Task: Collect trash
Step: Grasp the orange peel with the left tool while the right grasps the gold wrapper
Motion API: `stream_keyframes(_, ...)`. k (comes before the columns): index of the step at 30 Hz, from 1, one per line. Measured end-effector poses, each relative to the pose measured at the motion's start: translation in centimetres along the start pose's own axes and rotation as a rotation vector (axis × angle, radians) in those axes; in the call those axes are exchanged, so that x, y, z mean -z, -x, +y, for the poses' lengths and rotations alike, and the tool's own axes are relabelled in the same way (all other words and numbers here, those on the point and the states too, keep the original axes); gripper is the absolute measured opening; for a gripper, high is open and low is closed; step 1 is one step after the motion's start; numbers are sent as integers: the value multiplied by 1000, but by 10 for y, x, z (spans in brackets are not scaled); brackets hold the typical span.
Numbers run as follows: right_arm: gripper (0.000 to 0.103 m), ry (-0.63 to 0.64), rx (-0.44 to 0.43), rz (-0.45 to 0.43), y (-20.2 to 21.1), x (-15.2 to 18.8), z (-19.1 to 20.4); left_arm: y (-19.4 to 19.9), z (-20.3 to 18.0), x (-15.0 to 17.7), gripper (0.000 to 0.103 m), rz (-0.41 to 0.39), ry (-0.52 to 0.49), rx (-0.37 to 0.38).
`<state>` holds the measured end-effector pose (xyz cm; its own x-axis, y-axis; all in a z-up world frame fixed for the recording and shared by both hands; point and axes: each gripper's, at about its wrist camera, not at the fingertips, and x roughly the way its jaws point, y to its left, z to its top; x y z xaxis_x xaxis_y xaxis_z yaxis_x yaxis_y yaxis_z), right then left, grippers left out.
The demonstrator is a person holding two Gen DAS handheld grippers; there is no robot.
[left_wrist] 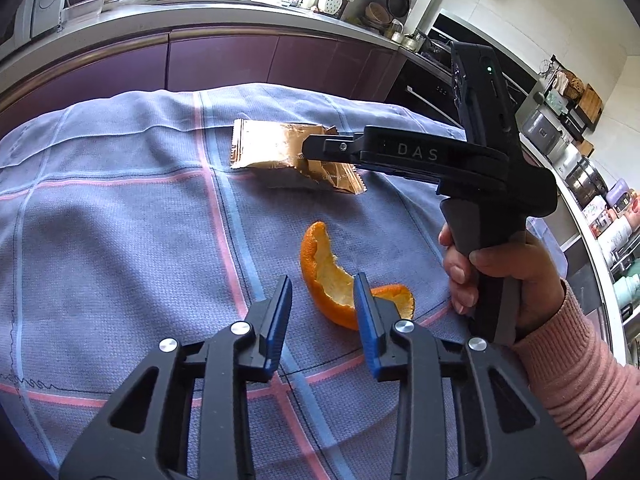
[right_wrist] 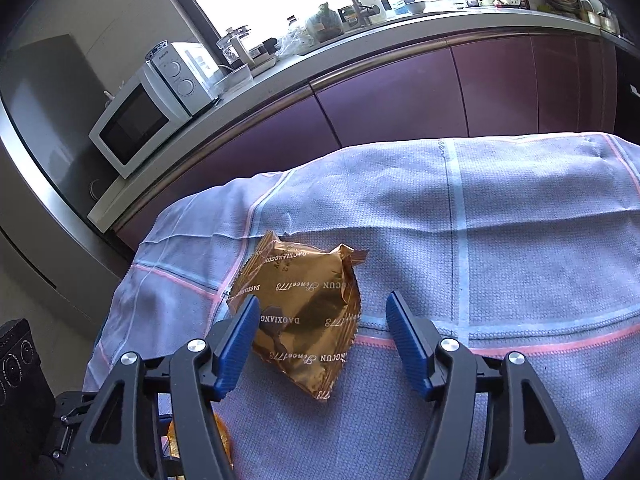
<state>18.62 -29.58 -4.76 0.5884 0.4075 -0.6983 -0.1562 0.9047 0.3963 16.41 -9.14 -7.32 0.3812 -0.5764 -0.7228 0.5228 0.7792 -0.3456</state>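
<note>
I have a worktop (left_wrist: 120, 240) draped in a checked grey-blue cloth (right_wrist: 520, 260), and the cloth is the biggest thing ahead of both sets of fingers; I judge it was spread to give the trash a plain, soft bed to be picked from. Two pieces of trash lie on it, well apart from each other.

The larger is the gold wrapper (right_wrist: 304, 320), crumpled and lying flat. My right gripper (right_wrist: 322, 340) is held low over it with its blue fingers (right_wrist: 408, 344) spread wide and nothing between them but the wrapper's near half: the left finger overlaps the wrapper's edge, the right finger stands clear of it over bare cloth. I read that as lined up to close on the wrapper, not yet closed.

The smaller piece is the orange peel (left_wrist: 332, 276), curled with its pale inside up. My left gripper (left_wrist: 322, 312) hangs just short of it, fingers partly open and empty; the right finger covers part of the peel, the left one is over cloth. Whether any finger touches the peel I cannot tell.

The left view alone shows both pieces together, the hand (left_wrist: 480, 268) on the right gripper's handle, and that gripper reaching across to the wrapper. The right view alone shows the wrapper's printed face and how it sits between the fingers; the peel there is only an orange sliver behind the left finger.
</note>
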Motion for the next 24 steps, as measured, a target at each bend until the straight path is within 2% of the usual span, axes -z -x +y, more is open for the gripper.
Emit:
stream_keyframes(2, 63, 18, 8, 4, -2, -1, 4, -2, 0, -1, 27, 5, 6, 5)
stream_keyframes(4, 56, 38, 15, 11, -4, 0, 7, -3, 0, -1, 26, 6, 6, 7)
stream_keyframes(6, 41, 49, 19, 21, -6, 0, 9, -3, 0, -1, 23, 9, 5, 11)
stream_keyframes(8, 36, 48, 16, 21, -5, 1, 9, -4, 0, -2, 20, 8, 3, 10)
stream_keyframes(9, 29, 47, 14, 23, -5, 1, 8, -5, 1, -2, 18, 8, 2, 11)
stream_keyframes(17, 18, 32, -9, -8, 5, 4, 6, 0, 1, -2, 7, 1, 3, 18)
stream_keyframes(24, 15, 15, -39, -42, 21, 8, 6, 5, 1, -1, 6, -22, -19, -4)
